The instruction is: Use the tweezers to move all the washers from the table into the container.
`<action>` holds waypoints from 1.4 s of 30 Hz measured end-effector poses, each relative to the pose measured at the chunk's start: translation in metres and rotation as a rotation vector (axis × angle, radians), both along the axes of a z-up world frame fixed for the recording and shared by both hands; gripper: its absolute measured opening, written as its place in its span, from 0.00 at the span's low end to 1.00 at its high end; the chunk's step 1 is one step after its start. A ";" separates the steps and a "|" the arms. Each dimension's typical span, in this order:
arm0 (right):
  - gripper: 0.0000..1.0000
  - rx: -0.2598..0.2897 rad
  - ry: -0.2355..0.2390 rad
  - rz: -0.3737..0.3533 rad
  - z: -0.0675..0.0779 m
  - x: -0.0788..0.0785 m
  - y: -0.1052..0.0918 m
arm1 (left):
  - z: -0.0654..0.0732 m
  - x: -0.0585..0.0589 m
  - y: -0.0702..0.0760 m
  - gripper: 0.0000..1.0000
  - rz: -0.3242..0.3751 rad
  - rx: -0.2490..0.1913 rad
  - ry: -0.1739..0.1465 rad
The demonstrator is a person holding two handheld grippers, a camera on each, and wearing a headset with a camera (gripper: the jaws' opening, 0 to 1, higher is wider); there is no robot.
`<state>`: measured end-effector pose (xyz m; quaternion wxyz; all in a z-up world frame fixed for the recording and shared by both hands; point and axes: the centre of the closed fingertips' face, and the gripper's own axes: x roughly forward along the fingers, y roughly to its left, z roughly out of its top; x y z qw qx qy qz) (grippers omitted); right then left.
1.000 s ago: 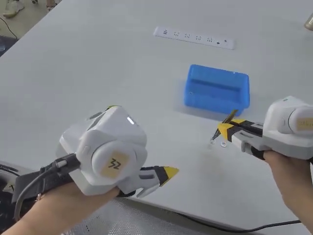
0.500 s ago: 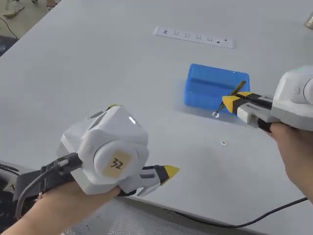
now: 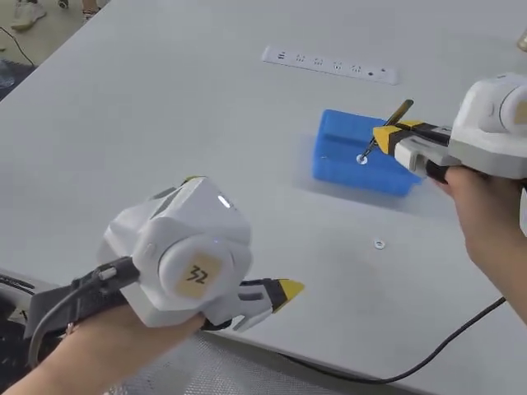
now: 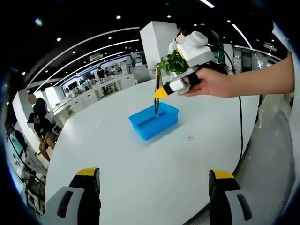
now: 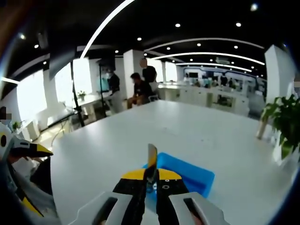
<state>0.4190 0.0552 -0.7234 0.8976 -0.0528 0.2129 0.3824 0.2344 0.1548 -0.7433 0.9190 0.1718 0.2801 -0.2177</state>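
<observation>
Washer point(image 3: 379, 243) lies on the surface point(image 3: 165, 99) near the container point(image 3: 346, 171): tiny, light, slippery, so we would pinch its rim; right gripper point(image 3: 385, 137) clamps tweezers point(image 3: 370, 148) over the container, left gripper point(image 4: 152, 176) has jaws apart.

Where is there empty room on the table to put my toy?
Biggest bare patch: the table left of the power strip and blue container, beyond the left gripper. It's crowded at the container, where the right gripper holds tweezers, and a washer lies just before it.
</observation>
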 end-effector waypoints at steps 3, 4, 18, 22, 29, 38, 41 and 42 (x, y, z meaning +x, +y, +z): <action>0.03 -0.007 0.004 -0.009 -0.007 0.007 0.001 | -0.001 -0.001 0.000 0.99 0.002 -0.003 0.003; 0.03 -0.019 0.006 -0.014 -0.010 0.011 0.001 | -0.002 -0.001 0.000 0.99 0.003 -0.005 0.005; 0.03 -0.083 0.040 -0.036 -0.043 0.035 -0.002 | -0.007 -0.003 0.006 0.99 0.014 0.002 0.021; 0.03 -0.115 0.046 -0.028 -0.056 0.038 -0.003 | -0.008 -0.004 0.005 0.99 0.015 0.003 0.025; 0.03 -0.148 0.059 -0.011 -0.069 0.037 0.000 | -0.010 -0.005 0.006 0.99 0.014 0.012 0.036; 0.04 -0.123 0.076 -0.028 -0.077 0.038 -0.003 | -0.011 -0.005 0.006 0.99 0.015 0.013 0.045; 0.04 -0.125 0.078 -0.027 -0.077 0.037 -0.003 | -0.012 -0.005 0.007 0.99 0.015 0.021 0.046; 0.04 -0.125 0.076 -0.027 -0.077 0.037 -0.003 | -0.011 -0.004 0.008 0.99 0.021 0.023 0.039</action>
